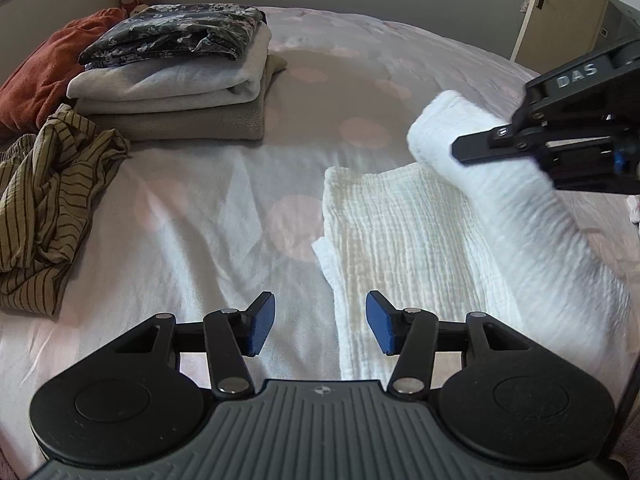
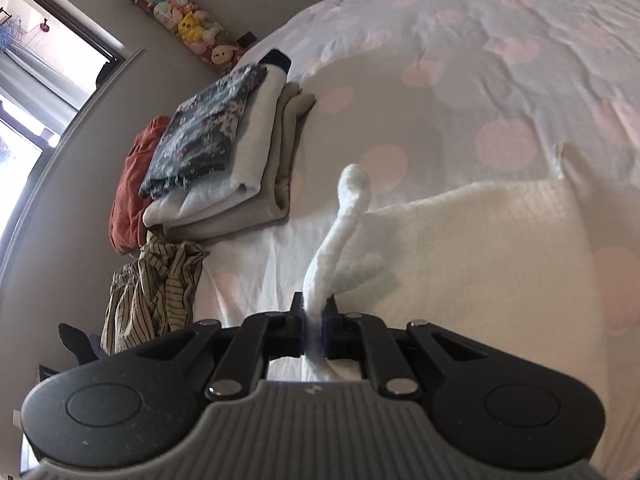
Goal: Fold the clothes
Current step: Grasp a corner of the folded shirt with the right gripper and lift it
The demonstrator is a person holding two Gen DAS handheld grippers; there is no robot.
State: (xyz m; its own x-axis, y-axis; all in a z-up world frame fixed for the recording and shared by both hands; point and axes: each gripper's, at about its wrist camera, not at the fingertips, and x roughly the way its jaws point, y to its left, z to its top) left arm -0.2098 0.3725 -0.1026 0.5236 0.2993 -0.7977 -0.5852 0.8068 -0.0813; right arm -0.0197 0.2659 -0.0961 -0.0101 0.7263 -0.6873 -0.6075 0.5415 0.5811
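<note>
Right gripper (image 2: 314, 316) clenched on a lifted edge of the white cloth (image 1: 400, 236), which lies on the bed (image 1: 200, 208). Left gripper (image 1: 320, 320) released, jaws apart above cloth's near-left edge. Folded stack (image 1: 180, 92) well left of cloth; bare bedspread between.

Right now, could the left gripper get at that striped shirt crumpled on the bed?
Probably yes: the left gripper is open and empty, and only bare bedspread lies between it and the striped shirt.
</note>
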